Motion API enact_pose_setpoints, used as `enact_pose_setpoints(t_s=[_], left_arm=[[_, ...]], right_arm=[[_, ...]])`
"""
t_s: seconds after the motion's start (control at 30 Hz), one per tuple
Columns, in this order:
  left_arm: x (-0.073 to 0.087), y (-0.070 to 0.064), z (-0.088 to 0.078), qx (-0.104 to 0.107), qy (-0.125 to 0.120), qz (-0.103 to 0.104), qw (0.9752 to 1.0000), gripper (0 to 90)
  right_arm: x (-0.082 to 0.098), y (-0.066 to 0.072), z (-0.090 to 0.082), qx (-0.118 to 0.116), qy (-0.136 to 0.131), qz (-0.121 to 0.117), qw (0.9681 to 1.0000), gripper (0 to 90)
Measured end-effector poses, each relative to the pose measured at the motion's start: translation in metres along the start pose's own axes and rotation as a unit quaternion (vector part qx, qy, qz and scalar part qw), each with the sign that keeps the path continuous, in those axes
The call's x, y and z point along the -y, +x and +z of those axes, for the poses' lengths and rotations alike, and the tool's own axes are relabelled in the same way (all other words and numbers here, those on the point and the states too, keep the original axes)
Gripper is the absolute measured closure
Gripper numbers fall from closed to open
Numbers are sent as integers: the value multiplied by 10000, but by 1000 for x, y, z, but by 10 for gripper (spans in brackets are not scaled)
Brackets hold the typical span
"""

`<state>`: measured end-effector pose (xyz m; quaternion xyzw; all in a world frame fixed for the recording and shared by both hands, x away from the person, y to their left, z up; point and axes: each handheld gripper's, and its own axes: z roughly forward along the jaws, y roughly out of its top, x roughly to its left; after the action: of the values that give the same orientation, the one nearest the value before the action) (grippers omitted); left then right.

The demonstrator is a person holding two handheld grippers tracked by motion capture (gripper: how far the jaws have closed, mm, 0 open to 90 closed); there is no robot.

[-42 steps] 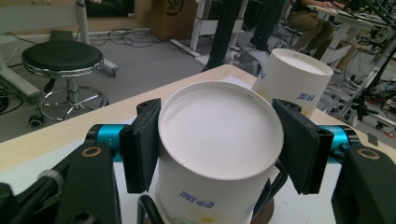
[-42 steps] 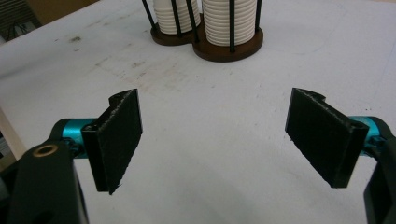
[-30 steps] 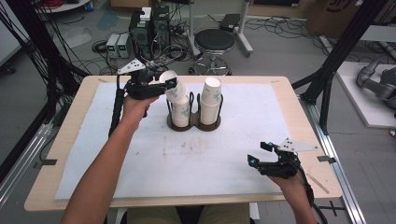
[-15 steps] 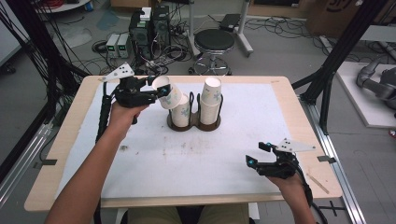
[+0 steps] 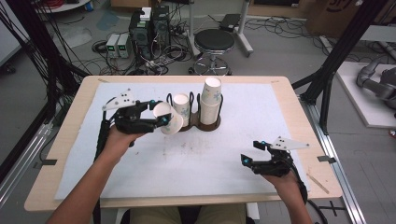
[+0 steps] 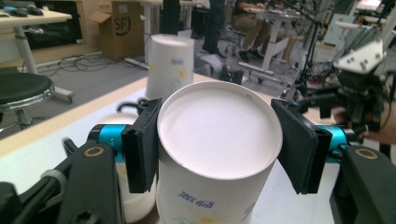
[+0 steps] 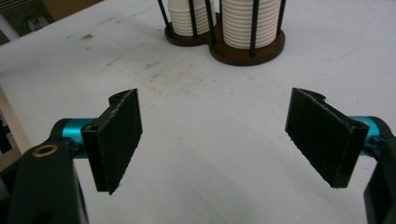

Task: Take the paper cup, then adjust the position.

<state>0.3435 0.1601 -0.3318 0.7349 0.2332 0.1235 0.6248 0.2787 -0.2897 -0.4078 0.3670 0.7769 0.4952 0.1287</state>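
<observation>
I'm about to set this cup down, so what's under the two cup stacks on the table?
A dark wooden base with black upright rods carries both paper cup stacks. The bottom cups cover the base's top, so what they seat on cannot be seen.

A lab: computer towers (image 5: 148, 28), floor cables (image 5: 280, 28), desks (image 6: 32, 21)
</observation>
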Motion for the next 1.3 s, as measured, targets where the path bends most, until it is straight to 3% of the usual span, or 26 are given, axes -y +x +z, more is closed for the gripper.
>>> enact_pose_setpoints(t_s=[0.27,0.6,0.83,1.3], left_arm=[[13,-12,4,140,44,-35,9999,367],[19,-23,11,304,217,92,9993,367],[26,-32,15,435,316,164,9984,367],[26,-42,24,600,446,243,9969,367]], right_arm=[[-5,7,8,-211,-49,-171,9996,192],[-7,13,17,-513,64,-149,9986,191],[-18,26,20,-839,-192,-433,9954,191],[-41,47,50,-1360,-182,-741,9878,192]])
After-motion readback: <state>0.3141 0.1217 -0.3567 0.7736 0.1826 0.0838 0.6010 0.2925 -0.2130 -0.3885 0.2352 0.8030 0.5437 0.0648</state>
